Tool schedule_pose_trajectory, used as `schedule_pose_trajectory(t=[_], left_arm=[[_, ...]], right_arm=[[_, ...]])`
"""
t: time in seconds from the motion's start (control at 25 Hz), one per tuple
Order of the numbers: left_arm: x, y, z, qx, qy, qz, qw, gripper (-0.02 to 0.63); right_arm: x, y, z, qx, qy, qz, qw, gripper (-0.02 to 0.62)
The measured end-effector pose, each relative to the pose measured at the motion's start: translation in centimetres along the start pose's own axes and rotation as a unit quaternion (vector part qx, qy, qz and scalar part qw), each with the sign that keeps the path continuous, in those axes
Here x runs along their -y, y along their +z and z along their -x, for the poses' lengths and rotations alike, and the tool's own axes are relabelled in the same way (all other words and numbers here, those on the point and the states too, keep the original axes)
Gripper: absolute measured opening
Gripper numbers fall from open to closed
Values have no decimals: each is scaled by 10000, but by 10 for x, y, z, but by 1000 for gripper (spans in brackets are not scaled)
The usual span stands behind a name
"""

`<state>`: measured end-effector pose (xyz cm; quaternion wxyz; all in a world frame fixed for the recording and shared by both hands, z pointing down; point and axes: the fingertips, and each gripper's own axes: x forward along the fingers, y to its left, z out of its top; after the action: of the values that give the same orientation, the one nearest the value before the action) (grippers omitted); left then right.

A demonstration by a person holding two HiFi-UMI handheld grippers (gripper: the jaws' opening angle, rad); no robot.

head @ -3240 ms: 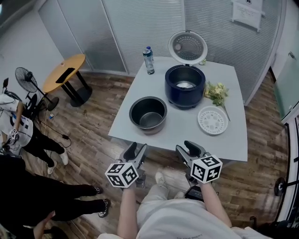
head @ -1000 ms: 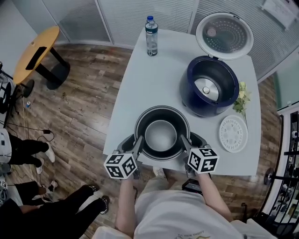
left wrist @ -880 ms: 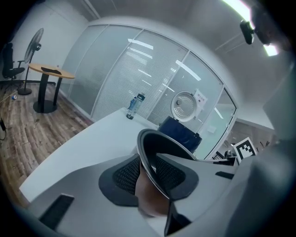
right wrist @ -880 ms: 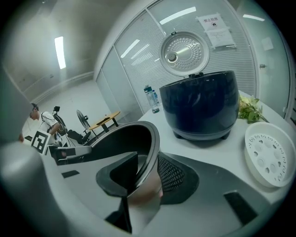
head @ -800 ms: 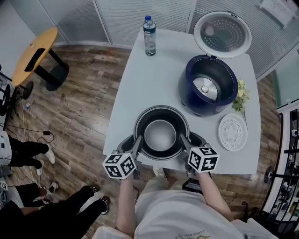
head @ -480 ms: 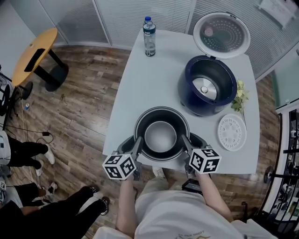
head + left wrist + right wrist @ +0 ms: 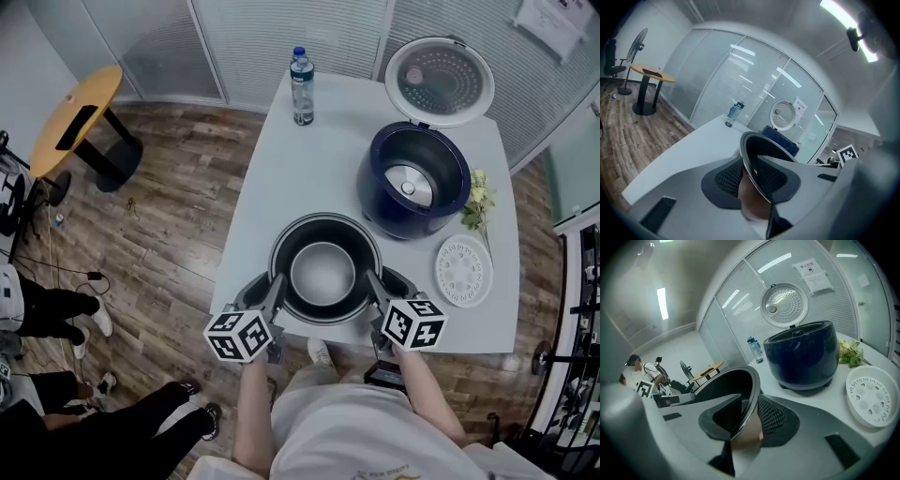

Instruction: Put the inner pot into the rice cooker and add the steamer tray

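The dark grey inner pot [image 7: 323, 272] stands at the near edge of the white table [image 7: 281, 169]. My left gripper [image 7: 275, 289] is clamped on the left side of its rim, and my right gripper [image 7: 373, 284] on the right side. In the left gripper view the rim [image 7: 757, 143] runs between the pads of that gripper [image 7: 751, 174]. The right gripper [image 7: 749, 420] grips the pot [image 7: 724, 383] the same way. Both sets of jaws have just been closing on the rim. The navy rice cooker [image 7: 412, 183] stands behind with its lid [image 7: 439, 80] up. The white steamer tray [image 7: 463, 270] lies to its right.
A water bottle [image 7: 302, 86] stands at the table's far left. Green leaves [image 7: 480, 202] lie beside the cooker. On the wooden floor at left are a round yellow side table [image 7: 80, 122] and a person's legs [image 7: 56, 300].
Since the earliest frame both grippers have come in from the table's front edge onto the pot's rim, one on each side. Over the last second their jaws have tightened there.
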<state>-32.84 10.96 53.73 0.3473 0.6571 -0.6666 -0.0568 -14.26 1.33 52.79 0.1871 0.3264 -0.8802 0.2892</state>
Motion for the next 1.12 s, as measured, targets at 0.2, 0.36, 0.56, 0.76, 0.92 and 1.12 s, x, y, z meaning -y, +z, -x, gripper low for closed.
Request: schedule_pose_trajectory(t=[0.2,0.36,0.56,0.76,0.92,1.12], left_arm=[[5,9,5,103,-42,-15,9999,94],[9,19,9,207,-84,-34,9997,94],[15,32,16,346,-139,-91,9993,94],[23,47,20,514,-196,-128,9984,94],[32,60,27,677,-266,-204,9971,94],[41,78,31,805,-338,-327,9956,94]], right_arm=[[-7,11,7,128,28,137,9998,118],[-12,21,12,238,77,162,9996,120],[-20,32,17,378,129,192,9990,118],[-26,49,22,565,231,227,9979,117],[-33,63,30,739,294,285,9964,115],[-40,80,38,962,376,304,9942,115]])
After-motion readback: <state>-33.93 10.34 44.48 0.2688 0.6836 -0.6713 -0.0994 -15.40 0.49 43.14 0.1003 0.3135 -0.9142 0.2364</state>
